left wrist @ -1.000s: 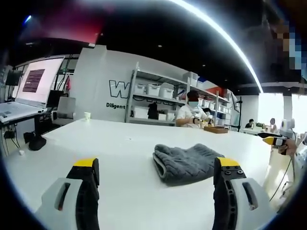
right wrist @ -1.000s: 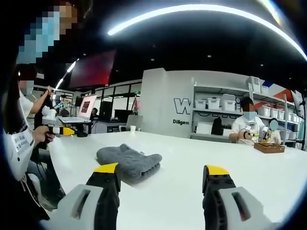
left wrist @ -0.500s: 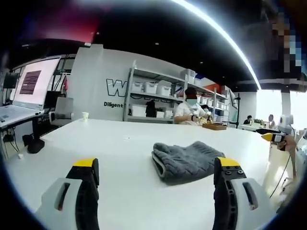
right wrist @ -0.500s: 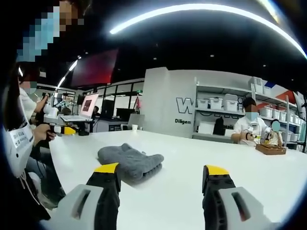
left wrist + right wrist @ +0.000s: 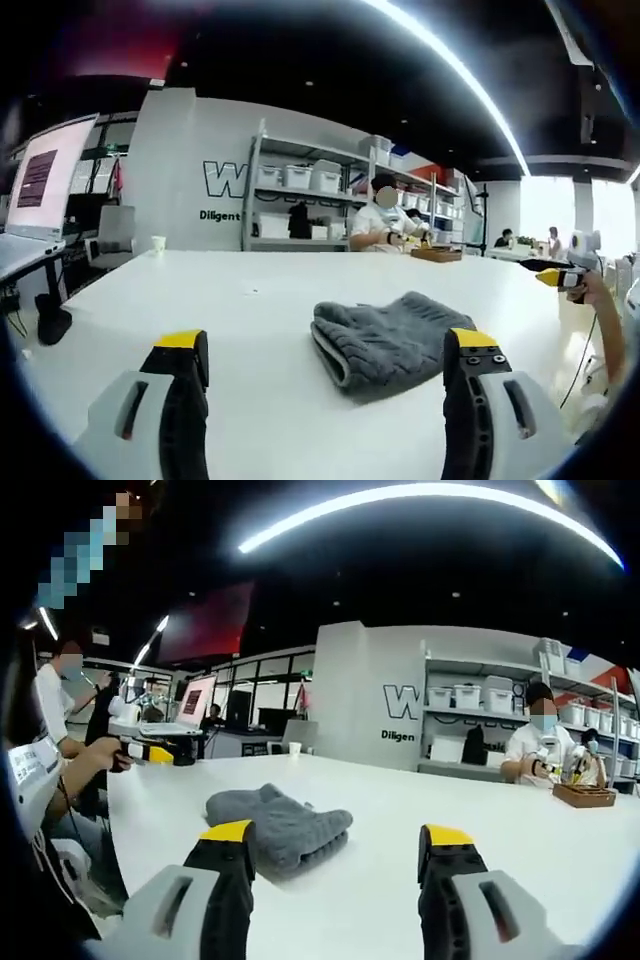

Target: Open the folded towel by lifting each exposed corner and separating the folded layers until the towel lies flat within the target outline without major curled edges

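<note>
A folded grey towel (image 5: 385,338) lies on a white table (image 5: 250,310) (still bunched in thick layers). The left gripper (image 5: 325,385) and right gripper (image 5: 340,875) hover near it, jaws wide and holding nothing.

A broad white table (image 5: 250,310) spans the lower half of the left gripper view and likewise the right gripper view (image 5: 400,810). At centre-left of the left gripper view a small white paper cup (image 5: 157,243) stands on the far table edge, below a grey wall with large white lettering (image 5: 222,180). Right of that runs a metal shelving rack with white storage bins (image 5: 300,190). A seated person in a white shirt (image 5: 378,222) works beside a brown wooden tray (image 5: 436,255). At far left, a lit monitor screen (image 5: 45,175) stands, and a dark object, perhaps a bag (image 5: 50,325), lies beneath. A curved white ceiling light strip (image 5: 420,500) arcs overhead.
</note>
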A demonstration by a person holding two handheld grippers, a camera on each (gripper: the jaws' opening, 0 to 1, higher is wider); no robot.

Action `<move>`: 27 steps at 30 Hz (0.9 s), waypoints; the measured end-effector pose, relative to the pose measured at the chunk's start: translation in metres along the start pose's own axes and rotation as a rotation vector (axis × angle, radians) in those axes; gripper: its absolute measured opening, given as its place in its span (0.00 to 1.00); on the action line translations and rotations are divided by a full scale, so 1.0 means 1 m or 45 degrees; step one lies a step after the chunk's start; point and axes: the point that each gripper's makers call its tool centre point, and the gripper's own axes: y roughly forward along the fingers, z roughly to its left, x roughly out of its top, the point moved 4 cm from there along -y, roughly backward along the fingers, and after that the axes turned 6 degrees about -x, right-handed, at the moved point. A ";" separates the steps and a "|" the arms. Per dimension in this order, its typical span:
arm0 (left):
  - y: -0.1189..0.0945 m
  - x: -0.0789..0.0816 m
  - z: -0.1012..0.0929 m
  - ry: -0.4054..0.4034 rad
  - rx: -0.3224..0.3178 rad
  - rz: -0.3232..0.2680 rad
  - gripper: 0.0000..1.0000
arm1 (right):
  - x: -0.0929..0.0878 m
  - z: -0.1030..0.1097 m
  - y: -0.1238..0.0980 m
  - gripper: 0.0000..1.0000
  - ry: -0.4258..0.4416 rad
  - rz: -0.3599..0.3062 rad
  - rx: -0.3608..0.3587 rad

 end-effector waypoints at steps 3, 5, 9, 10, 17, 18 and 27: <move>0.013 -0.006 0.003 -0.009 -0.025 0.034 0.95 | -0.002 0.000 0.012 0.63 0.000 0.019 0.012; 0.019 -0.008 0.004 -0.018 -0.043 0.046 0.95 | -0.004 0.001 0.021 0.63 -0.009 0.024 0.030; 0.037 -0.012 0.007 -0.038 -0.080 0.061 0.94 | -0.007 0.004 0.034 0.62 -0.019 0.042 0.057; 0.040 -0.013 0.008 -0.040 -0.085 0.060 0.94 | -0.008 0.006 0.040 0.61 -0.009 0.054 0.062; 0.059 -0.019 0.012 -0.068 -0.117 0.092 0.93 | -0.013 0.011 0.064 0.60 -0.018 0.080 0.078; 0.062 -0.020 0.013 -0.068 -0.120 0.096 0.93 | -0.013 0.011 0.068 0.60 -0.022 0.085 0.081; 0.087 -0.022 0.016 -0.074 -0.138 0.123 0.92 | -0.020 0.018 0.101 0.58 -0.025 0.116 0.118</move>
